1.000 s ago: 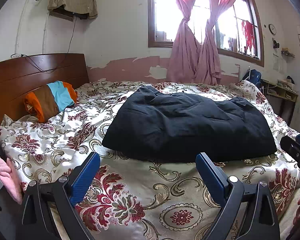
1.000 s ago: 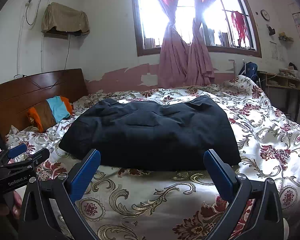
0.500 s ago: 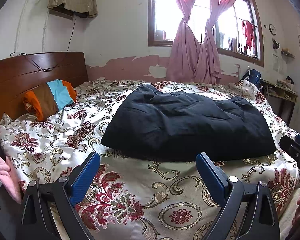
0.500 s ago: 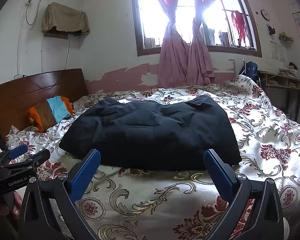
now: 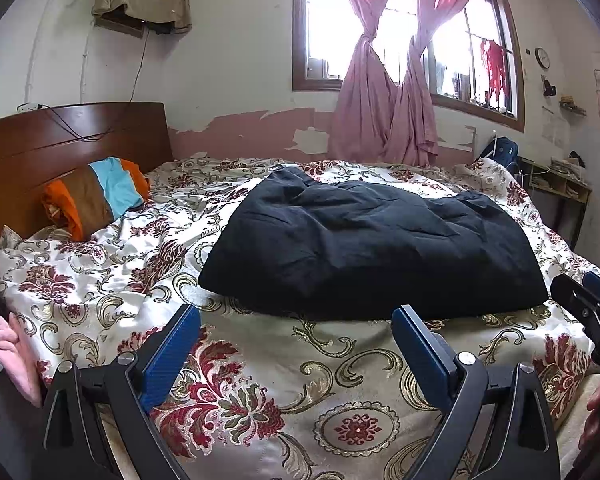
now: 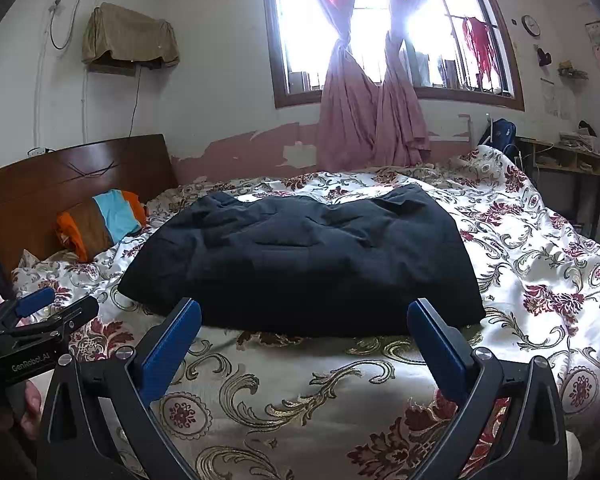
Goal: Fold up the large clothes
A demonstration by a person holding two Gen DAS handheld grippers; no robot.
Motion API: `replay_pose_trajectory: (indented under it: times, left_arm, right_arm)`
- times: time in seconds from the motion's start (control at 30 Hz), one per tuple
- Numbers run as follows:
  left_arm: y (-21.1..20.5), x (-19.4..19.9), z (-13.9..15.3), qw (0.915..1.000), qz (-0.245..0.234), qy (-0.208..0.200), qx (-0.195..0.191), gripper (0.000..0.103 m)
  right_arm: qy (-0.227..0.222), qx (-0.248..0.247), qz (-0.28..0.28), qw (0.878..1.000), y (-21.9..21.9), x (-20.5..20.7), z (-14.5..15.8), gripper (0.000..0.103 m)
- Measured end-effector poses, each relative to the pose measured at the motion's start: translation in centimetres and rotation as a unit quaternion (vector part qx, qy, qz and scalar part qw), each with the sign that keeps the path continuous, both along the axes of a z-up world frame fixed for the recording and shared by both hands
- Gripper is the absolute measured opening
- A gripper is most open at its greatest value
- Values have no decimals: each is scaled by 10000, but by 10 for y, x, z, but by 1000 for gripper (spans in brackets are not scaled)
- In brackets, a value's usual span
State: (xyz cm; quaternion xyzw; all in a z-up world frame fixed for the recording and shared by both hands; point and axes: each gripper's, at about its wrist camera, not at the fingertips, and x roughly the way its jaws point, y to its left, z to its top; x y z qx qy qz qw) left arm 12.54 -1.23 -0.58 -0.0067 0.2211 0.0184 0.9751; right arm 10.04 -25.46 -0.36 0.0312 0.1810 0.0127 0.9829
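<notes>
floral bedspread (image 5: 260,392) holds folded black garment (image 5: 372,248), striped pillow (image 5: 96,196) near headboard (image 5: 60,148).

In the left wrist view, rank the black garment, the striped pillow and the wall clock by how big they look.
1. black garment
2. striped pillow
3. wall clock, tiny, though it is farthest from the camera.

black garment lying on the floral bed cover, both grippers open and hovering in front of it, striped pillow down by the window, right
Not quite. The striped pillow lies against the wooden headboard, not by the window, as the left wrist view shows. The rest holds: the black garment lies on the floral bed cover, and the left gripper and right gripper hover before it with jaws open.
</notes>
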Motion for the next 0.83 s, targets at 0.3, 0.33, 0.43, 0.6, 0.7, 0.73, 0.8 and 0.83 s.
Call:
replay_pose_trajectory:
  times: [0.3,0.33,0.43,0.6,0.7,0.73,0.8,0.83]
  left_arm:
    - [9,3,-1,9993,136,136,-314,97]
    - [9,3,-1,9993,144,145,-305,97]
    - [9,4,-2,9994,140,154,-294,97]
    - [8,3,-3,9995,99,135,-269,97]
    - [9,3,-3,9995,122,108,-283,97]
    - [9,3,-3,9994,140,112,-291,97]
    - [10,3,-3,9993,159,123,-301,97]
    - [10,3,-3,9993,160,131,-306,97]
  right_arm:
    - [11,11,13,10000,0,0,0,101]
    - [14,13,21,10000,-1,0,0,101]
    - [15,12,36,10000,0,0,1,101]
    - [45,23,47,10000,-1,2,0,101]
    - [57,22,49,10000,-1,3,0,101]
    - [55,25,47,10000,-2,3,0,101]
    - [61,31,43,10000,-2,3,0,101]
    - [62,30,41,10000,-2,3,0,101]
